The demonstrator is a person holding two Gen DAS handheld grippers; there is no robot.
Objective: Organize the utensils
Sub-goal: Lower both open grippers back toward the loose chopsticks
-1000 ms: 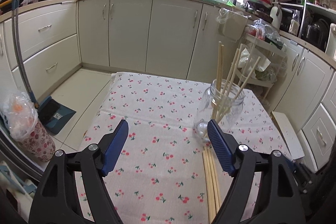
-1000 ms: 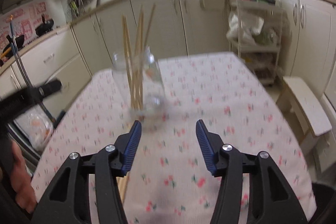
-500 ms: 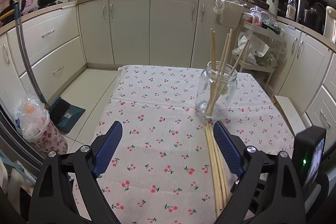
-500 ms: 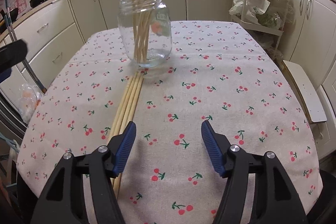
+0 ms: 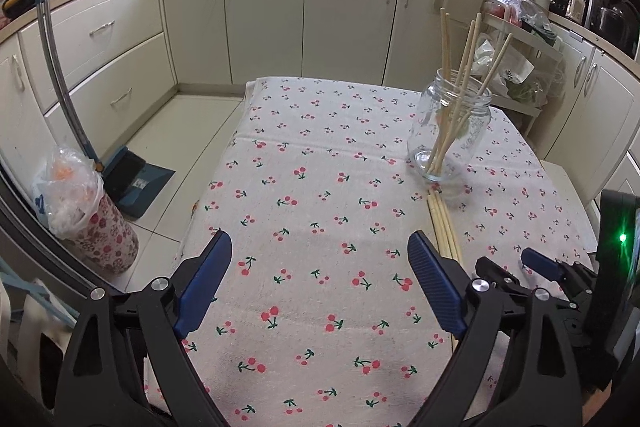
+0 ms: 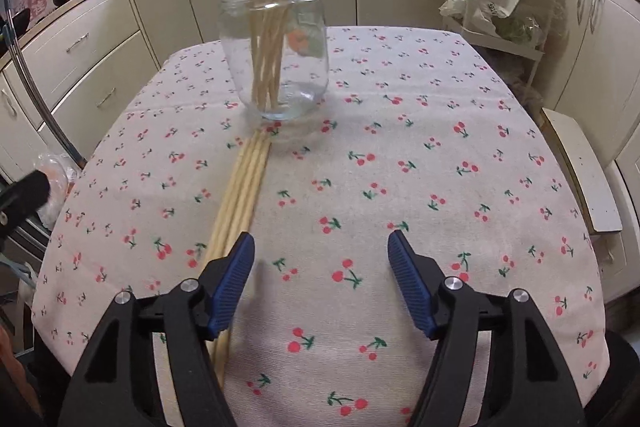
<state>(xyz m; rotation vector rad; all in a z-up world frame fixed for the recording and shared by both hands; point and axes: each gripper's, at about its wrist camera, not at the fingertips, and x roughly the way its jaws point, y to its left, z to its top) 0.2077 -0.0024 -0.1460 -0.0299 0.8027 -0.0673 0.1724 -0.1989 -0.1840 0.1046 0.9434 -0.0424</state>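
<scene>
A clear glass jar (image 5: pixel 450 131) (image 6: pixel 276 51) stands upright on the cherry-print tablecloth (image 5: pixel 320 211) (image 6: pixel 400 163) with several wooden chopsticks (image 5: pixel 460 83) (image 6: pixel 276 27) leaning inside it. Several more chopsticks (image 5: pixel 442 223) (image 6: pixel 240 195) lie side by side on the cloth, running from the jar's base toward the near edge. My left gripper (image 5: pixel 320 259) is open and empty, to the left of the loose chopsticks. My right gripper (image 6: pixel 320 255) is open and empty, its left finger just over the near part of the loose chopsticks; it also shows in the left wrist view (image 5: pixel 520 267).
A wrapped bin with a plastic bag (image 5: pixel 84 211) and a dustpan (image 5: pixel 132 179) stand on the floor at the left. Kitchen cabinets (image 5: pixel 272 19) run behind the table. A wire rack with bags (image 6: pixel 496 11) stands at the back right, a white stool (image 6: pixel 580 167) at the right.
Both grippers have drawn back from the jar toward the near edge of the table. The right gripper has come lower and closer to the loose chopsticks. Both stayed open.
</scene>
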